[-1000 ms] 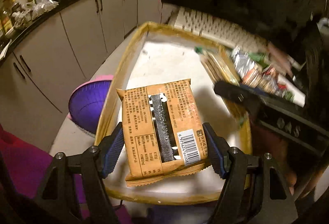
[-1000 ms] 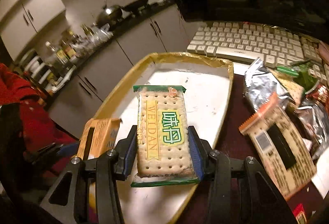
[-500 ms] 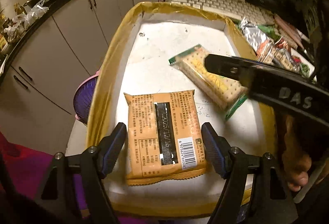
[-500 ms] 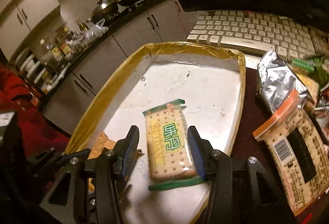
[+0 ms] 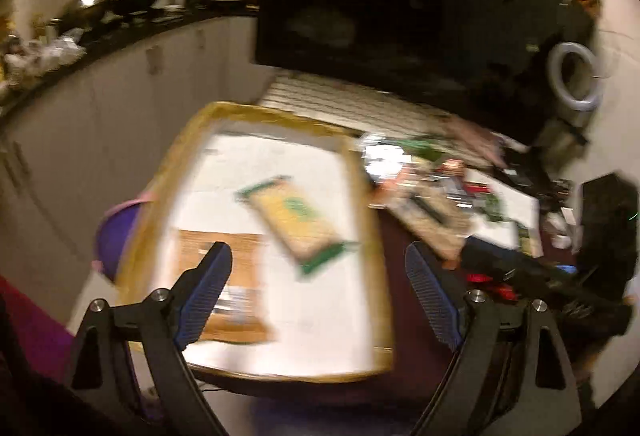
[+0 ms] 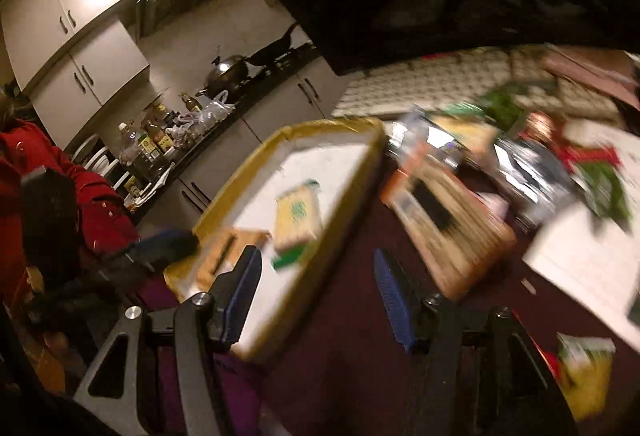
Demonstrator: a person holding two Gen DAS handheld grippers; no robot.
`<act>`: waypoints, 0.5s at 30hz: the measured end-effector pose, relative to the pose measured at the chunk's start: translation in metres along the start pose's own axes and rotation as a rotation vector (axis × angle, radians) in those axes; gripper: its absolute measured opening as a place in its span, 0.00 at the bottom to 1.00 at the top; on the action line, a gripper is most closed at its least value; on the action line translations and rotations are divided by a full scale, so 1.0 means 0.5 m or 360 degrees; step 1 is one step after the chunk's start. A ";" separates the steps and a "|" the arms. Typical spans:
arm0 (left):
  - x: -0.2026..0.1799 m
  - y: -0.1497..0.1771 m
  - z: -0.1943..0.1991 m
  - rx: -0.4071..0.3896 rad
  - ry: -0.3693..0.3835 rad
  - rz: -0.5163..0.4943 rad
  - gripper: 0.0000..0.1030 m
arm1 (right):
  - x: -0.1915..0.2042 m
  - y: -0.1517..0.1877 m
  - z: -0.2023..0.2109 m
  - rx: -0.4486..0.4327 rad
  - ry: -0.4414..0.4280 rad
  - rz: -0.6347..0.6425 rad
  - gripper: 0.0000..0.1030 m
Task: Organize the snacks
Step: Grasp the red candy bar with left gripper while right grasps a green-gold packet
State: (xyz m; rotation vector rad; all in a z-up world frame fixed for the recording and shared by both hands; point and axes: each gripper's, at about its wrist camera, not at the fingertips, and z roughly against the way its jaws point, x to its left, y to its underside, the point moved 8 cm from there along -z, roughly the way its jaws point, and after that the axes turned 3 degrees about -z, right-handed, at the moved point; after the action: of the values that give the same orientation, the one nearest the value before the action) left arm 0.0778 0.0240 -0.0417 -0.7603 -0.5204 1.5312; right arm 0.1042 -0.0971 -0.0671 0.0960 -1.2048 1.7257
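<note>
The yellow-rimmed tray (image 5: 160,195) (image 6: 320,125) holds two packets lying flat and free. An orange packet (image 5: 224,276) (image 6: 232,248) lies at its near left, and a green-edged cracker packet (image 5: 296,224) (image 6: 298,215) lies at its middle. My left gripper (image 5: 320,296) hovers over the tray's near end, its jaws opening wide with nothing pressed between them. My right gripper (image 6: 316,296) is over the dark red table just right of the tray, jaws opening and empty. A brown-orange packet (image 6: 448,224) lies ahead of it to the right. Both views are blurred.
A pile of loose snack packets (image 5: 432,187) (image 6: 520,155) covers the table right of the tray. A white keyboard (image 5: 340,103) and dark monitor (image 5: 400,15) stand behind. A purple basket (image 5: 116,236) sits left of the tray, white paper (image 6: 592,248) at the right.
Both grippers let go of their packets, which now lie in the tray. The left gripper lifted back and widened; the right gripper swung right, off the tray toward the snack pile.
</note>
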 end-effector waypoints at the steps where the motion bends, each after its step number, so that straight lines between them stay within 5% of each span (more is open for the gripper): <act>1: -0.022 0.004 -0.002 0.0014 0.0048 -0.0012 0.86 | -0.015 0.009 0.018 -0.0001 0.0036 0.0000 0.57; 8: -0.137 0.020 -0.038 0.0131 0.0187 -0.0055 0.86 | -0.122 0.030 0.126 -0.0041 0.0290 -0.0051 0.57; 15: -0.181 0.030 -0.048 0.0198 0.0188 -0.0104 0.86 | -0.190 0.031 0.132 0.0000 0.0345 -0.0136 0.57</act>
State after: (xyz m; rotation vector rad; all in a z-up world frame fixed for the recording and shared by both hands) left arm 0.0844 -0.0696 -0.0546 -0.7257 -0.3559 1.4348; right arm 0.1122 -0.2095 -0.0962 -0.0386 -1.0268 1.6163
